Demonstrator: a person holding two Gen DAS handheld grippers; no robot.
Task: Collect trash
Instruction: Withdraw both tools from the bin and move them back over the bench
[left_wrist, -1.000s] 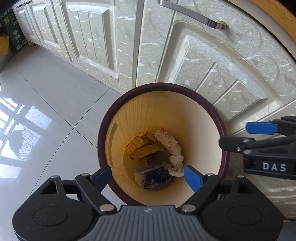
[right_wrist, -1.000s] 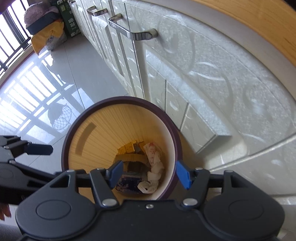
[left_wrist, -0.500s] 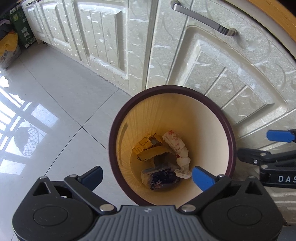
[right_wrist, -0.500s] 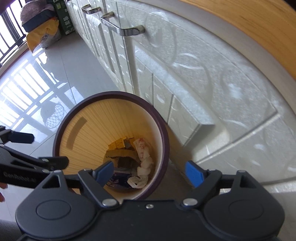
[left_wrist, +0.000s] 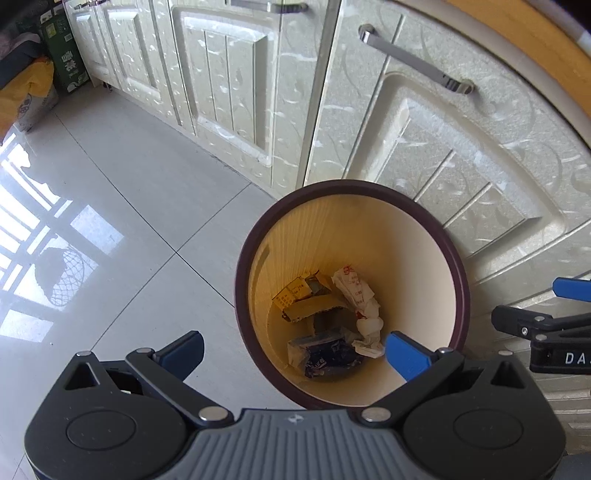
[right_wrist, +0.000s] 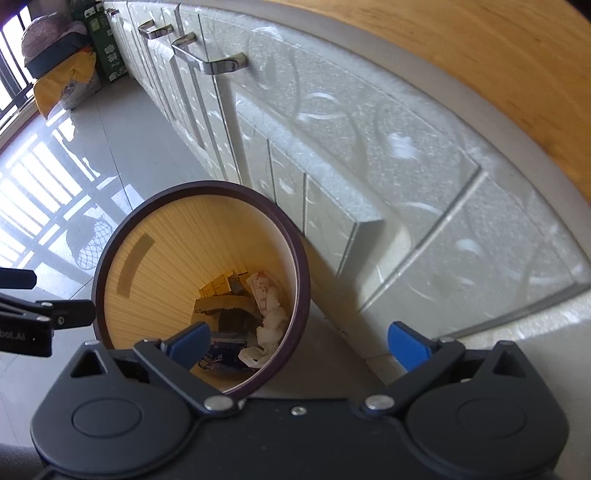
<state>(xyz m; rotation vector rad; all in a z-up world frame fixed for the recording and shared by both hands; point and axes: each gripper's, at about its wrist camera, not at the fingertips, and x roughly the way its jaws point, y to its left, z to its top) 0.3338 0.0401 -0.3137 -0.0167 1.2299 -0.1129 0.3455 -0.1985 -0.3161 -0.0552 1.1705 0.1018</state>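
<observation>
The left gripper (left_wrist: 293, 354) is wide apart and empty. The right gripper (right_wrist: 299, 345) is opening, empty too. Both have backed off the bin (left_wrist: 458, 266) by the cupboards (left_wrist: 229, 85). The trash (left_wrist: 325, 332) lies inside, so this drop looks done.

Both grippers point steeply downward, side by side.
The left gripper (left_wrist: 293, 352) holds its blue-padded jaws spread wide with nothing between them. The right gripper (right_wrist: 299, 345) has its jaws opening, also with nothing between its pads, and its tip shows at the left view's right edge.
</observation>
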